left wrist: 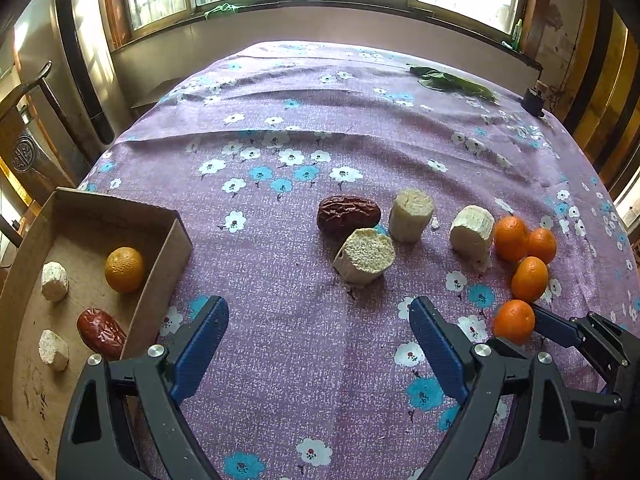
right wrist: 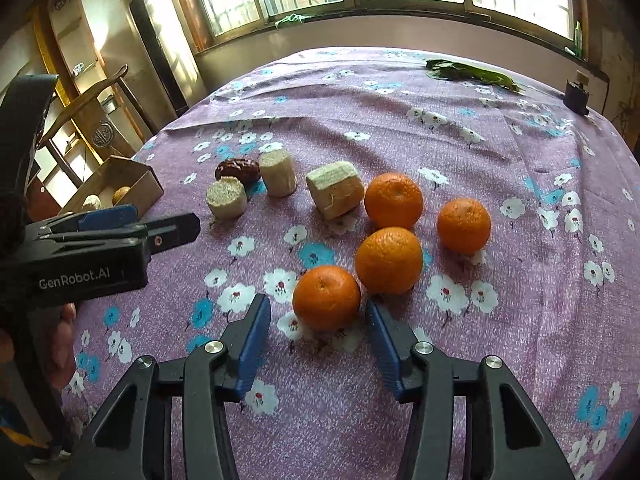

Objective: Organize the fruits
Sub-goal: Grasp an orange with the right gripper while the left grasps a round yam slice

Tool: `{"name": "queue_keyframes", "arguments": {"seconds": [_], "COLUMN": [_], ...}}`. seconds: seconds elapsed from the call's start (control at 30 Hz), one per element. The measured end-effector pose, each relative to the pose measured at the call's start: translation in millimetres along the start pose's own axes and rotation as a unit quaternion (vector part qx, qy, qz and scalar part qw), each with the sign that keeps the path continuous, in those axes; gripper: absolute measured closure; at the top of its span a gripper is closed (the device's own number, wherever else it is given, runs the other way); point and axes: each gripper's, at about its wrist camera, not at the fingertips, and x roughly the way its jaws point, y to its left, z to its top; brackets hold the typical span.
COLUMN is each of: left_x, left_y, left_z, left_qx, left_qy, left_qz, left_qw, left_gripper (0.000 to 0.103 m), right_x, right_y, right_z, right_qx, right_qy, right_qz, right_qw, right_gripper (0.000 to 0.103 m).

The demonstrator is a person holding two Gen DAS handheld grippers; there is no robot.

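Several small oranges lie on the purple flowered cloth (right wrist: 480, 152). The nearest orange (right wrist: 326, 298) sits between the fingertips of my right gripper (right wrist: 318, 302). The jaws have narrowed around it: the right pad is almost against it and a strip of cloth shows at the left pad. In the left wrist view that orange (left wrist: 514, 320) has one right finger (left wrist: 556, 328) beside it. My left gripper (left wrist: 316, 302) hangs wide open over bare cloth. Ahead of it lie three pale cut chunks (left wrist: 366, 254) and a wrinkled red date (left wrist: 348, 212).
A cardboard box (left wrist: 160, 264) at the left table edge holds an orange (left wrist: 124, 269), a date (left wrist: 102, 332) and two pale chunks. Green leaves (right wrist: 472, 72) and a small dark object (right wrist: 576, 98) lie at the far side. A wooden chair (right wrist: 92, 92) stands off the left.
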Motion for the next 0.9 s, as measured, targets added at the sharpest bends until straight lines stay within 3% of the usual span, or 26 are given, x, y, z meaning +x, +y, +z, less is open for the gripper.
{"name": "queue_keyframes", "arguments": {"seconds": [0.03,0.1,0.4,0.5,0.57,0.6,0.9], "left_x": [2,7,27,35,37,35,1], "left_y": [-1,-3,-9,-13,-18,-20,-1], "left_z": [1,4,16,18,17,16,3], "left_qx": [-0.001,-0.004,-0.002,0.007,0.017,0.022,0.001], "left_qy": [0.000,0.001,-0.005,0.003,0.004,0.002,-0.016], "left_qz": [0.001,0.004,0.018,0.001,-0.007,0.000,-0.032], "left_qw": [1.0000,1.0000,0.9998,1.0000,0.9998,0.9997,0.9994], "left_gripper": [0.012,0.012,0.012,0.038,0.064,0.068,0.069], "right_x": [2,5,2,2,2,2,-10], "right_y": [0,1,-4,-5,-5,-5,0], "right_z": [1,3,0,0,0,0,0], "right_qx": [0.000,-0.007,-0.003,-0.002,-0.002,-0.002,0.000], "right_qy": [-0.001,-0.006,-0.011,-0.012,-0.013,-0.013,-0.026], "right_qz": [0.000,-0.011,0.000,0.003,0.004,0.003,0.005], "right_qw": [1.000,1.000,1.000,1.000,1.000,1.000,1.000], "right_gripper": [0.050,0.066,0.066,0.066,0.066,0.066,0.066]}}
